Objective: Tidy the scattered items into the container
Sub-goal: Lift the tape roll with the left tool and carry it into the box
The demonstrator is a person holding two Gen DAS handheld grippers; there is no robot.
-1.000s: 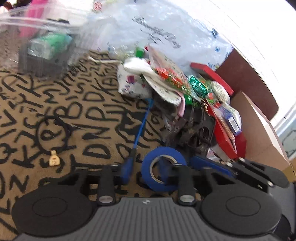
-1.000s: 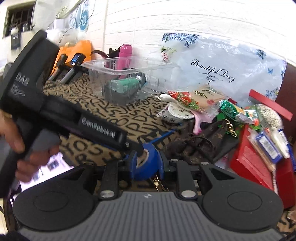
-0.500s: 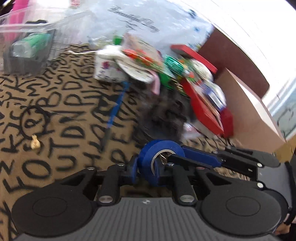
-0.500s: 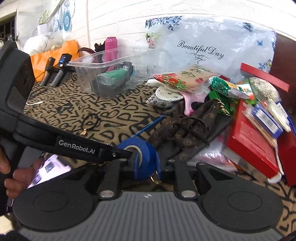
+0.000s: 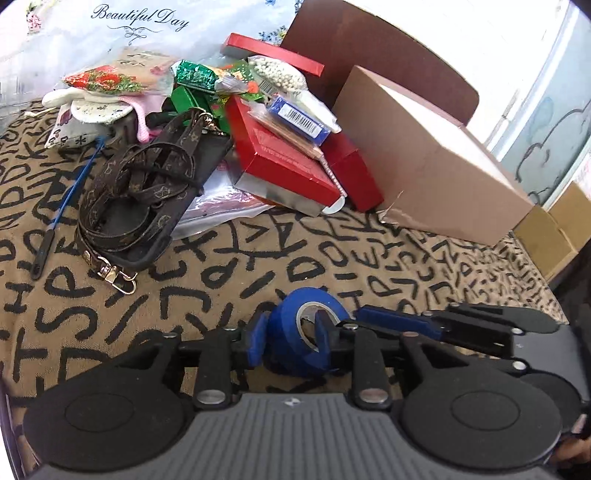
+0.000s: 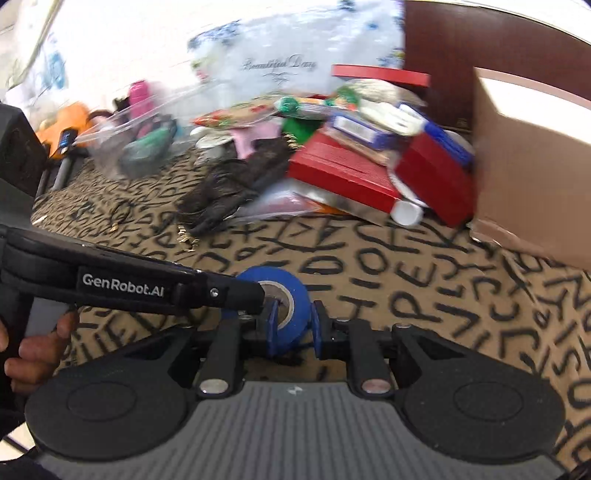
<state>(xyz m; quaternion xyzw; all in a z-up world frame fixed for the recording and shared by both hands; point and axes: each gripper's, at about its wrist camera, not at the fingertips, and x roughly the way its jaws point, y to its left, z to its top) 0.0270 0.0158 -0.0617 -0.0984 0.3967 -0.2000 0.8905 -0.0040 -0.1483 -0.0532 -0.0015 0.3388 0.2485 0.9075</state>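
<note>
Blue tape roll (image 5: 304,328) sits low-centre in the L wrist view, standing on edge above the letter-print cloth (image 5: 332,258). L gripper (image 5: 291,341): jaws opening; roll between them, L pad at the roll's outer wall, R pad inside the core hole. Whether the pads press on it: can't tell.

R gripper (image 6: 293,326) in the R wrist view, low-centre: blue pads pinch the tape roll (image 6: 284,306) across its width, one pad on each flat face. In the L view the R gripper's fingers come in from the right edge and reach the roll, so both tools are on the same roll.

R view, left edge: L gripper's black finger marked "GenRobot.AI" runs across to the roll core; a person's fingers (image 6: 26,354) wrap the handle.

Clear plastic container (image 6: 140,140) upper left of the R view, blurred, w/ a green item inside; well apart from the roll.

Pile across the upper middle of the L view: brown monogram strap (image 5: 140,192), red boxes (image 5: 284,166), blue cable (image 5: 70,199) at left, cardboard box (image 5: 436,162) upper right. "Beautiful Day" bag (image 5: 140,22) at top.
</note>
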